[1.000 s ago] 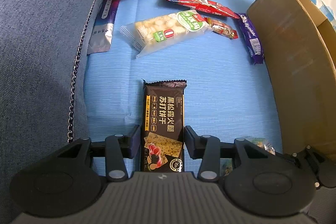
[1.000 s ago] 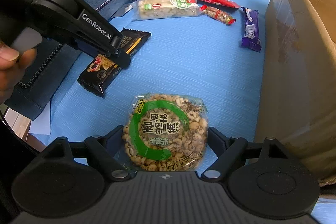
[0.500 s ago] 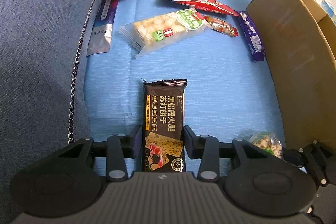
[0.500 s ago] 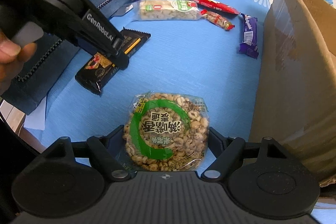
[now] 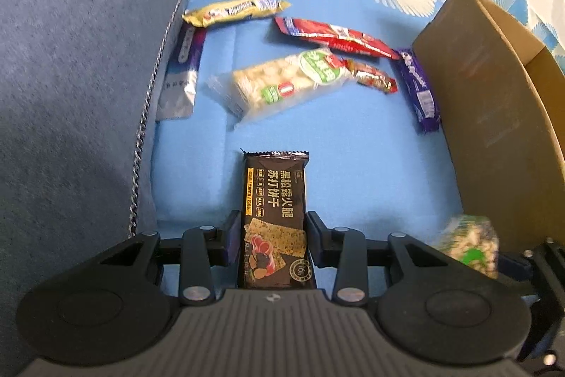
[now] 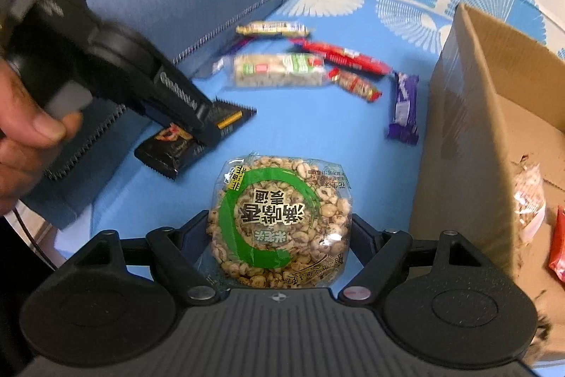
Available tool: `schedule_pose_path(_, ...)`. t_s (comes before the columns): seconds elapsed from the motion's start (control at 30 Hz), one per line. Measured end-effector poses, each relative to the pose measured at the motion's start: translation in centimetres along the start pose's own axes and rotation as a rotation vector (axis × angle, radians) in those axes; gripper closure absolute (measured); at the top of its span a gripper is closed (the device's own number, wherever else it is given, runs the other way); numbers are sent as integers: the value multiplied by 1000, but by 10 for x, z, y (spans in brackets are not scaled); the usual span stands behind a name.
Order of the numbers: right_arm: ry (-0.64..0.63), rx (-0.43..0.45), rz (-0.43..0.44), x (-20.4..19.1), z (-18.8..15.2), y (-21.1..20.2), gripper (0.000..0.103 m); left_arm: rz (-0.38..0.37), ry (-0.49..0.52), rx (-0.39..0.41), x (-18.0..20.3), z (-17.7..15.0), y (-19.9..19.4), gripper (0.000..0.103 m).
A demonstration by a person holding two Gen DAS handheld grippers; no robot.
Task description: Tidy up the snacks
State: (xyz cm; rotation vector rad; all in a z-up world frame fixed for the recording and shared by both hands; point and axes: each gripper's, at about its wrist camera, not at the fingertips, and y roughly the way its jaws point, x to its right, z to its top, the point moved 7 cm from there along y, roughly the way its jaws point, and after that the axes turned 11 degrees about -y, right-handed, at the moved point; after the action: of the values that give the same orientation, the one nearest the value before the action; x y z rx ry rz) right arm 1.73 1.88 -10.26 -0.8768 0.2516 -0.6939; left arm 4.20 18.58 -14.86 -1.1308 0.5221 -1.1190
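Note:
My left gripper (image 5: 272, 237) is shut on a black cracker packet (image 5: 275, 214) and holds it above the blue cloth; it also shows in the right wrist view (image 6: 187, 136). My right gripper (image 6: 279, 235) is shut on a round puffed-grain cake with a green ring (image 6: 280, 221), lifted beside the cardboard box (image 6: 469, 115); the cake shows blurred in the left wrist view (image 5: 469, 249). On the cloth lie a yellow bar (image 5: 235, 10), a red packet (image 5: 335, 36), a clear cracker pack (image 5: 286, 82), a small red candy (image 5: 374, 78) and a purple bar (image 5: 418, 90).
A blue-grey cushion (image 5: 77, 76) fills the left, with a silver-purple sachet (image 5: 182, 69) at its edge. The open box (image 5: 494, 115) stands on the right and holds a clear snack bag (image 6: 528, 200) and a red packet (image 6: 559, 253).
Both grippers have risen with their snacks. The right gripper has lifted to where the box's inside shows. The grain cake has come further into the left view.

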Motion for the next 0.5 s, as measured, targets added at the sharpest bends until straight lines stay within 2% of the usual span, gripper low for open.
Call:
schedule_pose_path(0.13,2,66,1,2,10,-14,21,-11,-3,52,3,7,-7,61)
schedule_pose_path(0.5,4,322,-34,22,36,-68,21,-58,-42,213,11,28,-32,61)
